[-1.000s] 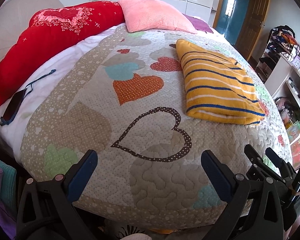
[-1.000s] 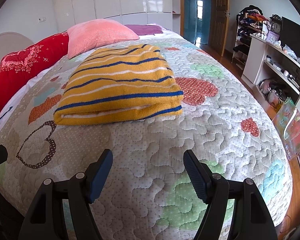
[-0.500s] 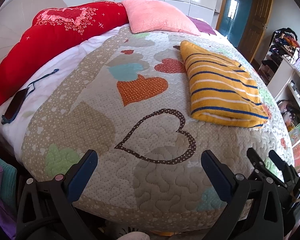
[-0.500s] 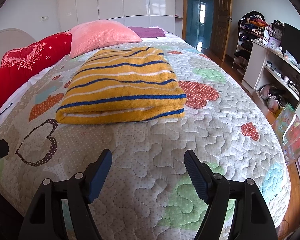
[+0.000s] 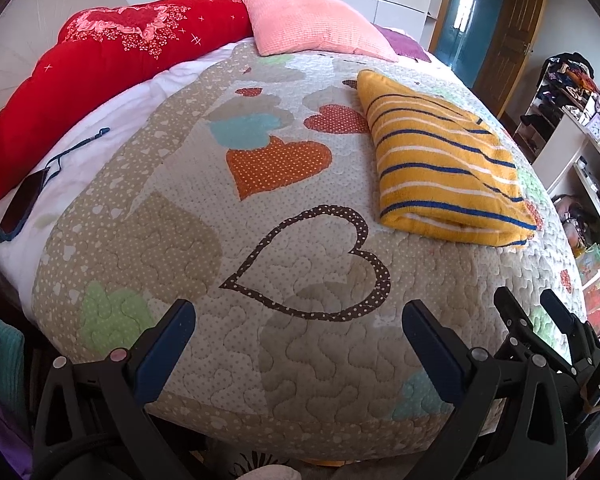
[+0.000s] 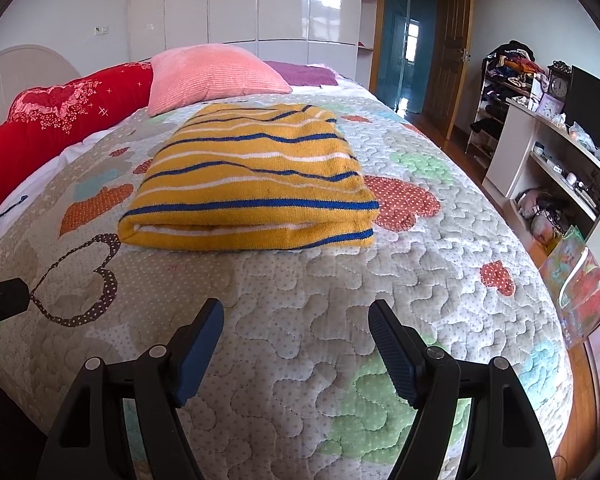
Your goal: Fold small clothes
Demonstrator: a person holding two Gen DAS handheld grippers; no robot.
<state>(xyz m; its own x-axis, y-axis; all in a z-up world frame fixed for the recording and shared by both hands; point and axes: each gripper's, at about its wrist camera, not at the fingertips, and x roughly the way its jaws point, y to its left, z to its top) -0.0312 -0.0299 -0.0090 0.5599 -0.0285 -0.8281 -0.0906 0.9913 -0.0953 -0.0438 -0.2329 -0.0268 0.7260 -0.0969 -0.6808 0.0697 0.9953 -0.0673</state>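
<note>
Phone (image 5: 22, 200) on the far left, lying on the white sheet (image 5: 112, 132) with a blue cord (image 5: 76, 146) trailing off it, right under the long red pillow (image 5: 100, 68) that runs along the headboard side. Next to that pillow, further right, is a pink pillow (image 5: 320, 24), and there's a bit of purple fabric (image 5: 400, 42) peeking out behind it.

The quilt (image 5: 300, 360) covers most of the bed, beige with hearts all over it. There's an orange heart (image 5: 276, 164) around the middle and a brown dotted heart outline (image 5: 312, 264) nearer to the camera.

The left gripper (image 5: 298, 344) hangs at the near edge of the bed with its blue pads spread wide apart, nothing between them, not touching the quilt as far as I can see.

Right of the hearts sits the sweater (image 6: 252, 180), yellow with blue and white stripes, folded into a neat thick rectangle, flat on the quilt, fold edge facing the near side. Neither gripper is touching it.

The right gripper (image 6: 296, 348) is also spread open and empty, near side of the bed, pointing at the sweater from a bit back.

Far right is a white shelf unit (image 6: 560, 168) with clutter, a clock (image 6: 559, 87), and a wooden door (image 6: 446, 48) further back.
</note>
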